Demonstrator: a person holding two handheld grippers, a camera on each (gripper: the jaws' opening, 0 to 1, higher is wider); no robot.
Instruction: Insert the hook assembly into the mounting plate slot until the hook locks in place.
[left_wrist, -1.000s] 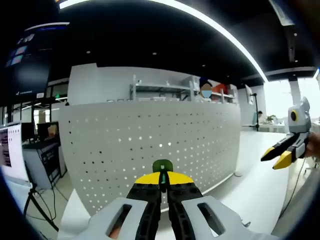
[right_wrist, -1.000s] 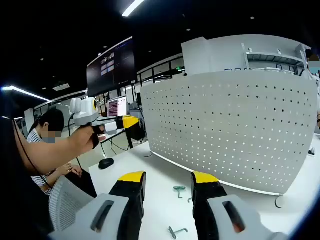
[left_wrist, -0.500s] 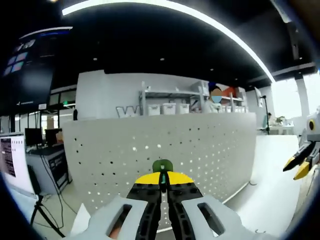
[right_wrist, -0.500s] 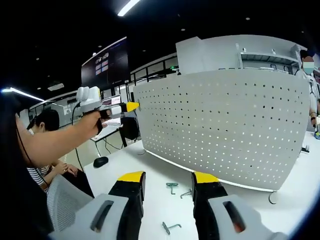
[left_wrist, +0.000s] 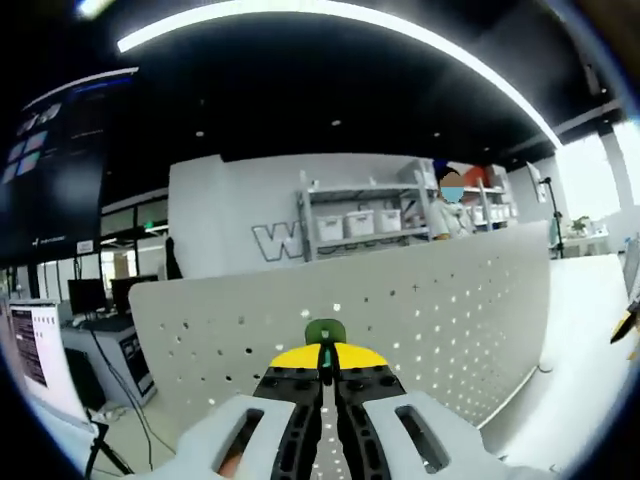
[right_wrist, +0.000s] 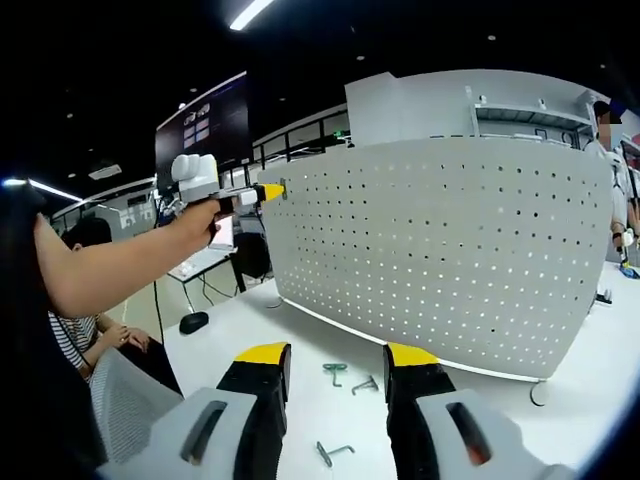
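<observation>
My left gripper (left_wrist: 325, 356) is shut on a small green hook (left_wrist: 325, 331) that pokes up between its yellow-tipped jaws. Just ahead stands the white perforated mounting plate (left_wrist: 420, 325), with its top edge at about the hook's height. In the right gripper view the left gripper (right_wrist: 262, 192), held by a hand, sits at the upper left corner of the plate (right_wrist: 440, 255); whether the hook touches the plate cannot be told. My right gripper (right_wrist: 337, 362) stands open and empty over the white table, in front of the plate.
Three loose metal hooks (right_wrist: 335, 372) (right_wrist: 364, 384) (right_wrist: 330, 453) lie on the white table (right_wrist: 220, 345) before the plate. A black mouse (right_wrist: 192, 322) lies near the table's left edge. A seated person (right_wrist: 85, 340) is at the left. Shelves (left_wrist: 370, 215) stand behind the plate.
The left gripper has risen with the hook and moved in to the plate's upper left corner. The right gripper stays low over the table and open.
</observation>
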